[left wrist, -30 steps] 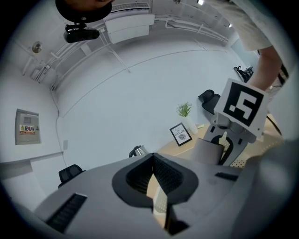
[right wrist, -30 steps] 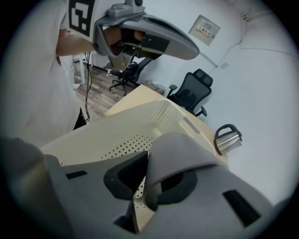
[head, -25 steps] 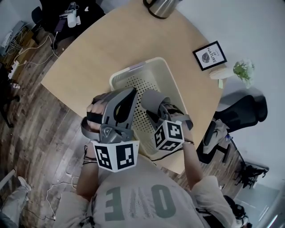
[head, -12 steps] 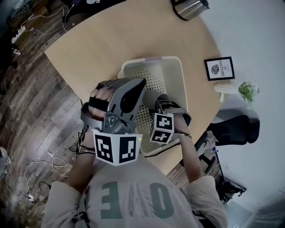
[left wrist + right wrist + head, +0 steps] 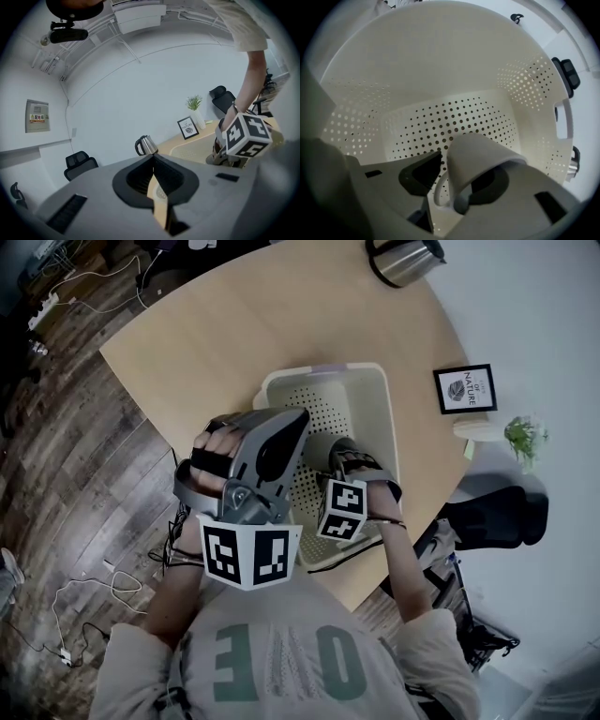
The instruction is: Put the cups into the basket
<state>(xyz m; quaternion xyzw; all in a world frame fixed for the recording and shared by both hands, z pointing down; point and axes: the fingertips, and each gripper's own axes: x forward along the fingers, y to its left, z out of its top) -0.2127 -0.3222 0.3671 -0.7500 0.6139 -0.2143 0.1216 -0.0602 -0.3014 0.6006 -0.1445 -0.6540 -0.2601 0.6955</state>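
Cup (image 5: 476,157) lies low in the basket (image 5: 440,70) in the right gripper view, tilted, with its handle loop next to the finger (image 5: 419,176) at the picture's left. The right gripper (image 5: 464,169) has just been spreading its fingers. The cup is between them but looks released, leaning on the other finger and not pinched. Pulling out carelessly would probably hook the handle or drag the leaning cup, so that it tips, rolls or knocks the perforated wall. No writing shows here.

In the left gripper view, the left gripper (image 5: 153,161) has its fingers clenched together on nothing and points across the desk (image 5: 210,132). A framed print (image 5: 188,127) reads "NATURE". A wall sign (image 5: 36,116) carries print too small to read.

In the head view, the right gripper hides the cup. Both grippers crowd over the basket, so a bump between them might jar it. Large letters on the person's shirt (image 5: 281,662) form no readable word.
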